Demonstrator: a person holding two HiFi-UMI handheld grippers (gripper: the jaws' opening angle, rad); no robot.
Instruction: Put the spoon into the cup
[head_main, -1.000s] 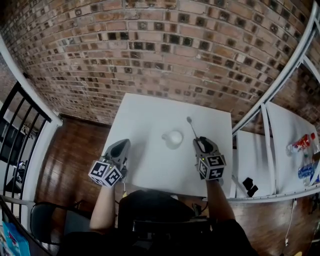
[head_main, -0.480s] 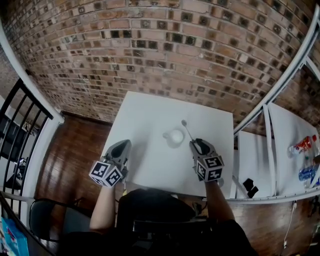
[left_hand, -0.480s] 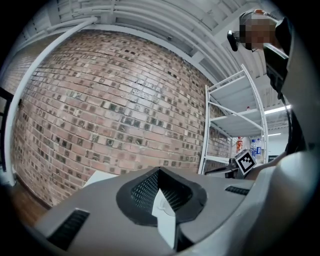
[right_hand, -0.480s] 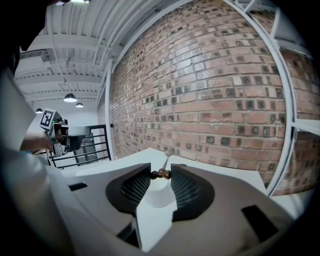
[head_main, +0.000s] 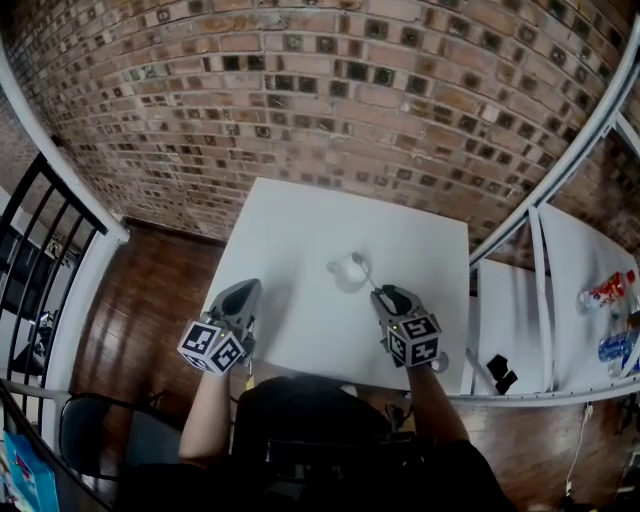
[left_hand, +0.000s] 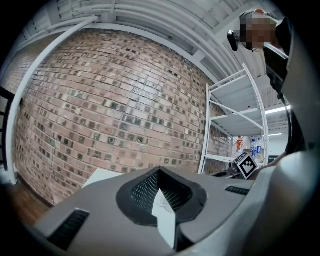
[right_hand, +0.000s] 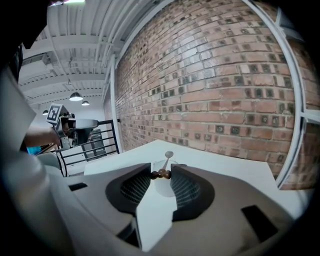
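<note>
A white cup (head_main: 349, 271) stands near the middle of the white table (head_main: 290, 240). My right gripper (head_main: 385, 294) is just right of and nearer than the cup, shut on the brown beaded end of a metal spoon (head_main: 364, 272). The spoon slants up and away, its bowl over the cup's rim. In the right gripper view the spoon (right_hand: 165, 164) sits pinched between the jaws of my right gripper (right_hand: 161, 174), with the cup (right_hand: 163, 183) right behind them. My left gripper (head_main: 246, 290) hovers at the table's left front edge, apart from everything. In its own view the left gripper (left_hand: 160, 171) is shut and empty.
A brick wall (head_main: 330, 110) backs the table. A white metal shelf rack (head_main: 545, 290) stands to the right, holding bottles (head_main: 606, 290) and a small black object (head_main: 497, 371). A black railing (head_main: 40, 250) runs along the left, and a dark chair (head_main: 95, 440) is near my left elbow.
My right gripper has carried the spoon left and down toward the cup, so the spoon's bowl now sits over the rim. The left gripper has stayed put.
</note>
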